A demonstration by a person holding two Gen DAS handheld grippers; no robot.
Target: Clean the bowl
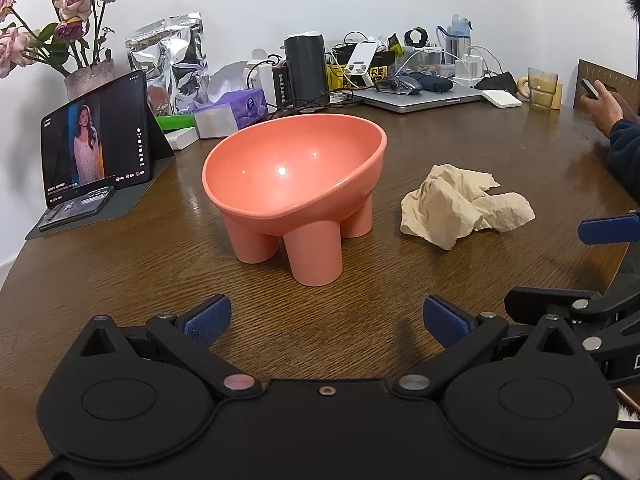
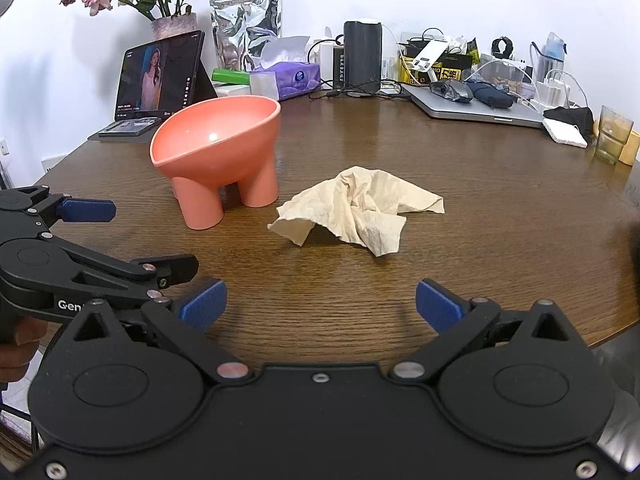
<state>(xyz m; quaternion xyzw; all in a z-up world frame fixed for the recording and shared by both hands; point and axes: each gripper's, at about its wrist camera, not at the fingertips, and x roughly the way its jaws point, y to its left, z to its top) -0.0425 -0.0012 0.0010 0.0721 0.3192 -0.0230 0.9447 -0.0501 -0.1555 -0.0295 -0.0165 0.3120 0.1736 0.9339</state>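
A salmon-pink bowl (image 1: 294, 178) on thick round legs stands upright on the brown wooden table (image 1: 120, 272), its slanted mouth facing me. To its right lies a crumpled beige paper towel (image 1: 460, 206). My left gripper (image 1: 326, 320) is open, a short way in front of the bowl, holding nothing. In the right wrist view the bowl (image 2: 218, 152) is at the left and the paper towel (image 2: 360, 208) lies ahead of my right gripper (image 2: 322, 306), which is open and holds nothing. The left gripper (image 2: 86, 210) shows at the left edge there.
A propped tablet (image 1: 96, 148) plays a video at the far left beside a vase of roses (image 1: 86, 76). A foil bag, a purple tissue box (image 1: 236, 110), a laptop (image 1: 424, 98), cables and a glass (image 1: 541, 88) line the back. A person's hand (image 1: 604, 106) holds a phone at the right.
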